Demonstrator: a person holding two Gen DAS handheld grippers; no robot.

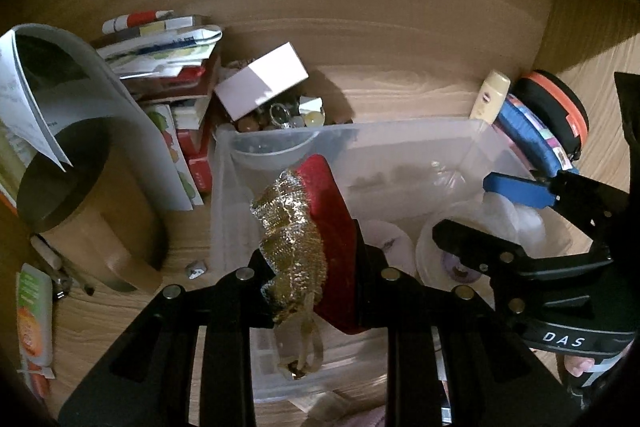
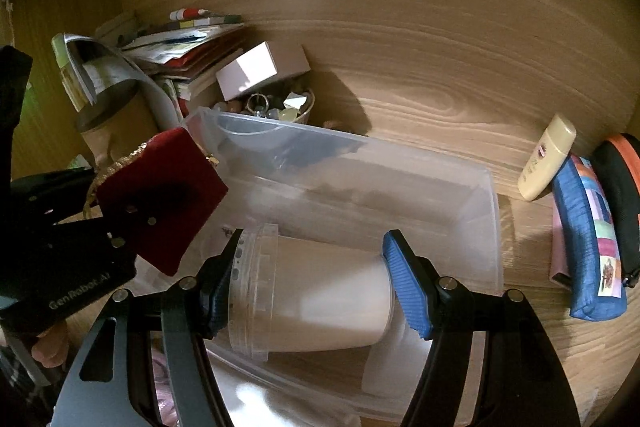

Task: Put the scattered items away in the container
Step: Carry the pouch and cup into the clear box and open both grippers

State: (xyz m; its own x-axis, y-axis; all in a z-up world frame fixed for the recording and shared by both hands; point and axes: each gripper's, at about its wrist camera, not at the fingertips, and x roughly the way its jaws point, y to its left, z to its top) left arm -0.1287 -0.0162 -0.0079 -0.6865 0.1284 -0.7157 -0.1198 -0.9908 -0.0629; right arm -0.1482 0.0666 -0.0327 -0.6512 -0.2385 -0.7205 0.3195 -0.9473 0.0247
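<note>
Left tongs [image 1: 316, 283]: pinching a red pouch [image 1: 332, 227] with gold sequin trim, held over the near-left part of the clear plastic bin [image 1: 400, 131]; not yet let go.
Right tongs [image 2: 316, 283]: spread around a clear plastic jar [image 2: 320, 299] lying on its side low in the bin. The blue pads [image 2: 404, 283] sit at its two ends; I cannot tell whether they press it or have just let it loose.
Done so far, as I judge: the jar is in or nearly in the bin, and a couple of round white lids [image 1: 390, 247] lie on the bin floor just ahead of the left tongs. The rest of the bin looks bare.
Left to do: drop the pouch, free the jar, then fetch what lies outside.
Right of the right tongs, on the table [image 2: 440, 87]: a blue pencil case [image 2: 588, 247], a black and orange case [image 2: 620, 187] and a cream bottle [image 2: 548, 159], all touching.
Left of the left tongs: a tube [image 1: 34, 315], a small metal bit [image 1: 196, 270], a tall cardboard cylinder [image 1: 80, 207] with papers.
Beyond the bin: a bowl of trinkets [image 2: 280, 109], a white box [image 2: 260, 67] resting on it, a stack of books [image 1: 168, 67].
In the way: both tongs crowd the same bin; the pouch hangs close to the right tongs.
</note>
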